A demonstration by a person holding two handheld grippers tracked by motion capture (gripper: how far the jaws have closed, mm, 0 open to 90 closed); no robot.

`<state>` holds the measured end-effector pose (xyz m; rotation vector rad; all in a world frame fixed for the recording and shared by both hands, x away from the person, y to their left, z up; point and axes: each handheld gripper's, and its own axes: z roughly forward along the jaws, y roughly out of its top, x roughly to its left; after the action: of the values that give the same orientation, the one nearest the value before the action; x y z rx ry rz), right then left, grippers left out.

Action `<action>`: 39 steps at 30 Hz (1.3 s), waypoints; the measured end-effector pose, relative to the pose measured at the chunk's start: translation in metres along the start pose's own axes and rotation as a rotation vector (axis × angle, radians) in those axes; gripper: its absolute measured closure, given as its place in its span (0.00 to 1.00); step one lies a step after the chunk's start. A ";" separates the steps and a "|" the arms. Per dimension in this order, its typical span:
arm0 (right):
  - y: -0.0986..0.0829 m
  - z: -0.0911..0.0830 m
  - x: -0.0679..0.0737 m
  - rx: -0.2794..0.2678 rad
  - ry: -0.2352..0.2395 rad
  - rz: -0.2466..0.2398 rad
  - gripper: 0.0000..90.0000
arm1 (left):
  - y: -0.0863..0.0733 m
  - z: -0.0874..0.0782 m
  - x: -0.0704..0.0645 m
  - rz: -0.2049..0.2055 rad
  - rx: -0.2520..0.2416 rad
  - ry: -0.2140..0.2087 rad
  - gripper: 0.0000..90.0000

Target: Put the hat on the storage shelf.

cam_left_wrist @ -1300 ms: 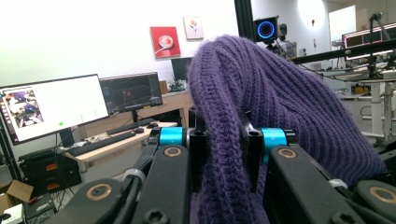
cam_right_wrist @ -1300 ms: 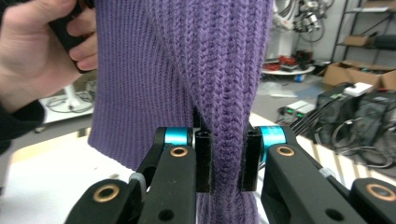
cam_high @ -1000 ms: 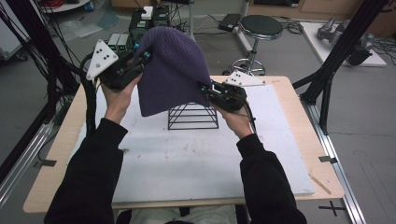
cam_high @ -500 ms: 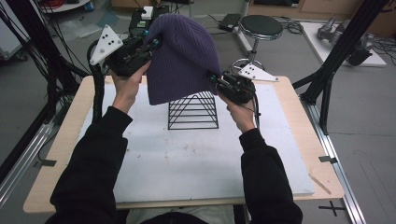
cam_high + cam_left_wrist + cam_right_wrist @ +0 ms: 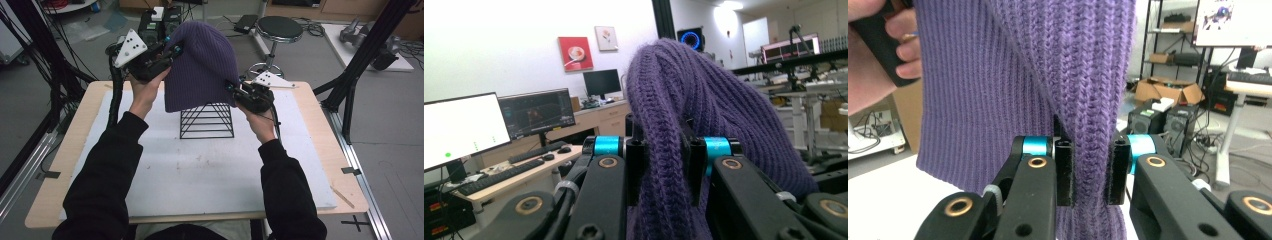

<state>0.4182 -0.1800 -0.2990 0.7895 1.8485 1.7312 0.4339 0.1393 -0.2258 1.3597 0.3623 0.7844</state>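
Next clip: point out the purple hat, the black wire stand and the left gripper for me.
purple hat (image 5: 200, 65), high view, on the middle of its knitted side.
black wire stand (image 5: 207, 122), high view, on its front bars below the hat.
left gripper (image 5: 663, 165), left gripper view, between its two jaws, shut on the hat's knit.

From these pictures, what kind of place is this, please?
Most likely a robotics or data-collection lab: computer monitors stand on a side desk, black frame posts rise beside the table, and cables and equipment boxes lie on the floor.
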 end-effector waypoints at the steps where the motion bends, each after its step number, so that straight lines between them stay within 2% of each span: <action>1: -0.001 0.000 0.000 0.008 -0.004 -0.001 0.89 | 0.000 0.000 -0.002 0.006 0.004 -0.007 0.87; 7: -0.005 -0.006 -0.004 0.033 -0.021 -0.002 0.89 | -0.004 0.001 -0.010 0.027 0.018 -0.014 0.87; 16: -0.027 -0.009 -0.009 0.096 -0.014 0.004 0.89 | -0.028 -0.004 -0.020 0.015 0.064 -0.034 0.86; 17: -0.030 -0.008 -0.009 0.125 -0.010 0.006 0.89 | -0.030 -0.004 -0.021 0.013 0.065 -0.035 0.86; 20: -0.032 -0.007 -0.009 0.130 -0.010 -0.004 0.89 | -0.036 -0.007 -0.023 0.006 0.068 -0.035 0.86; 23: -0.040 -0.008 -0.009 0.136 -0.016 -0.021 0.88 | -0.041 -0.009 -0.025 0.006 0.080 -0.044 0.86; 29: -0.062 -0.009 -0.010 0.175 -0.030 -0.002 0.88 | -0.054 -0.008 -0.033 0.006 0.116 -0.065 0.86; 33: -0.069 -0.009 -0.012 0.194 -0.028 0.016 0.88 | -0.063 -0.008 -0.038 0.016 0.127 -0.060 0.86; 39: -0.073 -0.007 -0.013 0.214 -0.028 0.015 0.88 | -0.074 -0.015 -0.039 -0.005 0.132 -0.042 0.85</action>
<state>0.4165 -0.1961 -0.3717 0.9067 2.0364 1.5392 0.4187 0.1225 -0.3080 1.4959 0.3903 0.7369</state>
